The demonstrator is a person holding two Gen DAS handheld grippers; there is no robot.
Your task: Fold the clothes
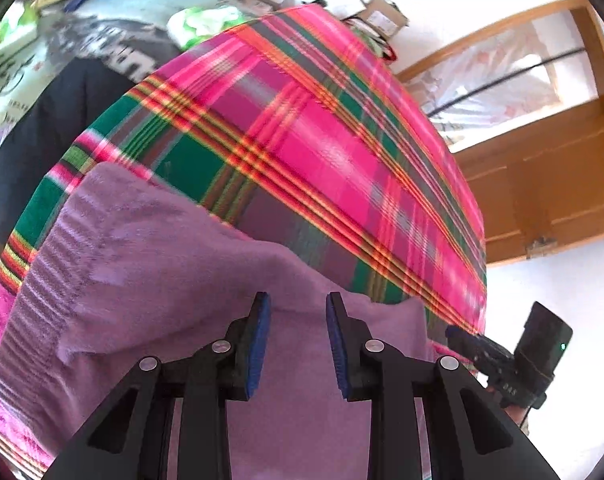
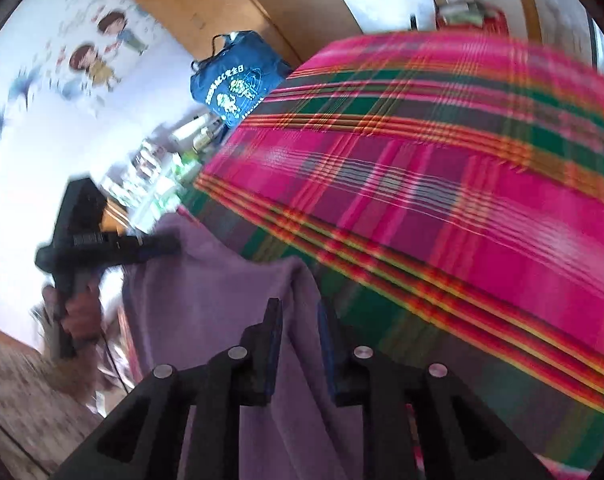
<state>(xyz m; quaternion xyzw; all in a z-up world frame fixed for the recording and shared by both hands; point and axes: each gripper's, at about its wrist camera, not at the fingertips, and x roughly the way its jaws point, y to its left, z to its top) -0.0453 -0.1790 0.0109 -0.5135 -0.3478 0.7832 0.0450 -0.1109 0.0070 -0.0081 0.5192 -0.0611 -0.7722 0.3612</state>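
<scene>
Purple knitted garment [image 1: 162, 280] stretched crosswise above pink plaid cloth [image 1: 302, 140]: right gripper [image 2: 298, 308] pinching one edge, left gripper [image 1: 298, 300] half-apart, hold unclear.

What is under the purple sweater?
Under the purple sweater lies a bright pink and green plaid cloth, spread wide and showing all around it. What that cloth covers cannot be seen, and neither can the part of it hidden beneath the sweater.
</scene>
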